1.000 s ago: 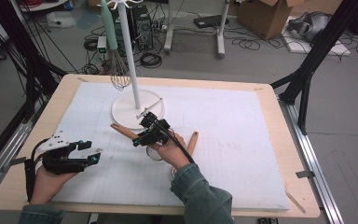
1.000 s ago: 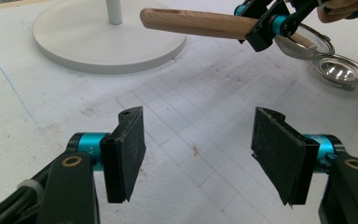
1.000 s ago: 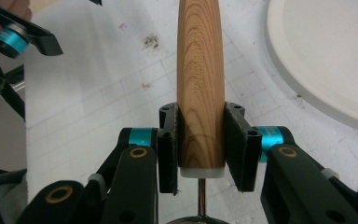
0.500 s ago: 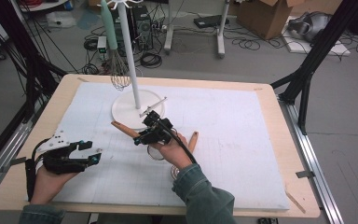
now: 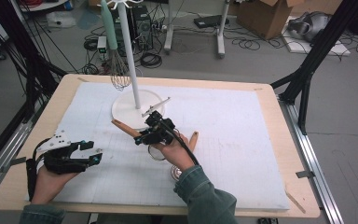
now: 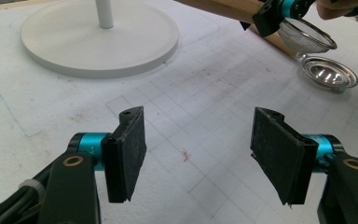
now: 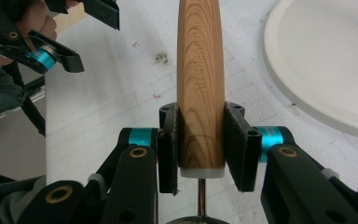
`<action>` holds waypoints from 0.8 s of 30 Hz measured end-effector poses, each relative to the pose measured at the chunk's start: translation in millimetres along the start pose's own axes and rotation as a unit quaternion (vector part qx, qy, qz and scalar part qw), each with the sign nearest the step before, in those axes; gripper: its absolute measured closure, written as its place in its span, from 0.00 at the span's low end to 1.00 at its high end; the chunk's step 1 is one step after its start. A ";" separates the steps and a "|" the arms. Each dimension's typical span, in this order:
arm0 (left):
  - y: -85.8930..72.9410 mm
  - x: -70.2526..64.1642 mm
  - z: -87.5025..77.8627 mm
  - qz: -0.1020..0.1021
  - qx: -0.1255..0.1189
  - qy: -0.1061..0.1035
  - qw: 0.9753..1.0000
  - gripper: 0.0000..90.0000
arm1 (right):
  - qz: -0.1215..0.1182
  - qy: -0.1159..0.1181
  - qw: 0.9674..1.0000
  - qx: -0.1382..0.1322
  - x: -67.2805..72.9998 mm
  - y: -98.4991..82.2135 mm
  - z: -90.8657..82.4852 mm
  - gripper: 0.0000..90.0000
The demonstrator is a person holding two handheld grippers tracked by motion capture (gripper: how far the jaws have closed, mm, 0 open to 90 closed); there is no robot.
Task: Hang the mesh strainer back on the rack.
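Moved: nothing much, strainer handle [image 7: 200,88] barely shifted
Right hand-held gripper [image 7: 200,147]: pinching smooth, stiff wooden handle near its end; light
Left hand-held gripper [image 6: 200,154]: spread, empty

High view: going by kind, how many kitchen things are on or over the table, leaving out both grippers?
Wooden-handled utensils: 2 (one held, one lying on the mat)
Whisk: 1
White stand: 1
Total: 4
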State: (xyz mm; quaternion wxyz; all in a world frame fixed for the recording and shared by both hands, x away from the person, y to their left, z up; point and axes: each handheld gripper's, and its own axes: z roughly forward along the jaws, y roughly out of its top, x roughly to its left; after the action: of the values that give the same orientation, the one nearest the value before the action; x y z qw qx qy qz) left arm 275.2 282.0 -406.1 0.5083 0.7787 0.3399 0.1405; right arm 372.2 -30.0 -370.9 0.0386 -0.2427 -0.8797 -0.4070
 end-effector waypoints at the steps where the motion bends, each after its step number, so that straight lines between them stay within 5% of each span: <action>1: 1.2 -1.1 0.7 0.000 -0.001 -0.004 1.000 0.40 | -0.003 0.000 1.000 -0.004 0.5 -0.5 -1.4 0.76; 24: 31.7 -24.9 21.2 0.014 -0.011 -0.051 0.999 0.40 | -0.030 0.007 0.998 -0.060 18.8 -22.0 -27.6 0.76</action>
State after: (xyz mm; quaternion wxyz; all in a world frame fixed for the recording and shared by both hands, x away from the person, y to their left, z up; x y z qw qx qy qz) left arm 281.3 242.5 -384.2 0.5312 0.7839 0.3014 0.1117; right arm 342.0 -55.0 -362.9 0.0182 -0.2154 -0.8604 -0.4616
